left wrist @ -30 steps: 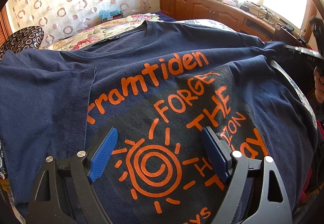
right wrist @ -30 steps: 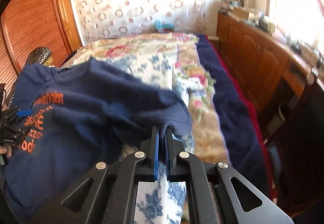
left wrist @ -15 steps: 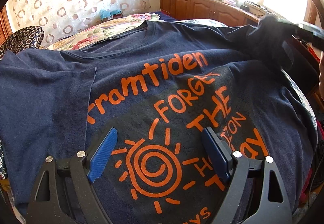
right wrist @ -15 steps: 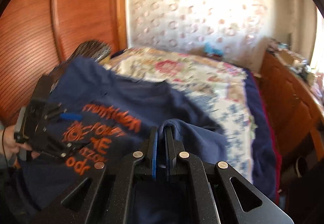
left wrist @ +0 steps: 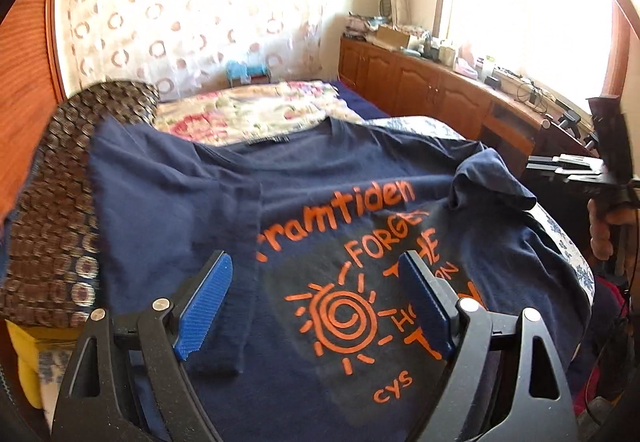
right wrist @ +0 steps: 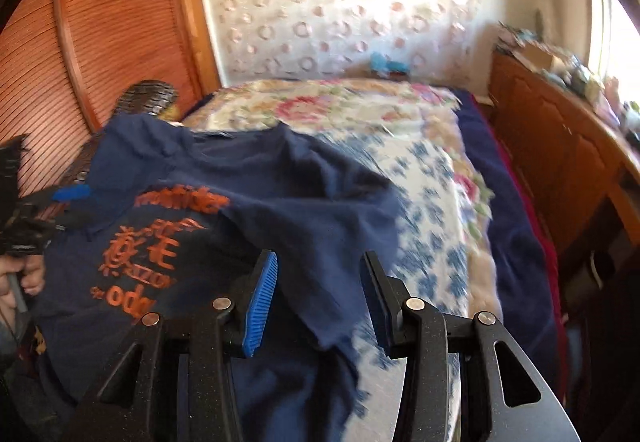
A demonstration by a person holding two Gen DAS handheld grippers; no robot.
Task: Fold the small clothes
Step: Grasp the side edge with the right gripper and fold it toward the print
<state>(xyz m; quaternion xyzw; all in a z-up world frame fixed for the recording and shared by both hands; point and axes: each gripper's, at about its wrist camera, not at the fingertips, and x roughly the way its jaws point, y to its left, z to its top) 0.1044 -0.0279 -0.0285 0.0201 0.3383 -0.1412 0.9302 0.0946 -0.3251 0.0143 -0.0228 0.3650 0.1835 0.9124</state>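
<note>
A navy T-shirt (left wrist: 320,210) with orange print lies front up on the bed; it also shows in the right wrist view (right wrist: 280,194). Its left sleeve is folded in over the body. Its right sleeve (left wrist: 492,182) lies bunched on the chest, folded inward. My left gripper (left wrist: 320,302) is open and empty, hovering over the sun print. My right gripper (right wrist: 320,294) is open and empty above the shirt's right side, and shows at the right edge of the left wrist view (left wrist: 600,170).
A floral bedspread (right wrist: 400,146) covers the bed. A dark patterned cushion (left wrist: 60,222) lies left of the shirt. A wooden cabinet (left wrist: 432,90) with clutter runs along the right under the window. A wooden slatted panel (right wrist: 100,42) stands at the left.
My right gripper carried the right sleeve inward over the chest, opened and let it go, then drew back. My left gripper rose and pulled back a little, still open.
</note>
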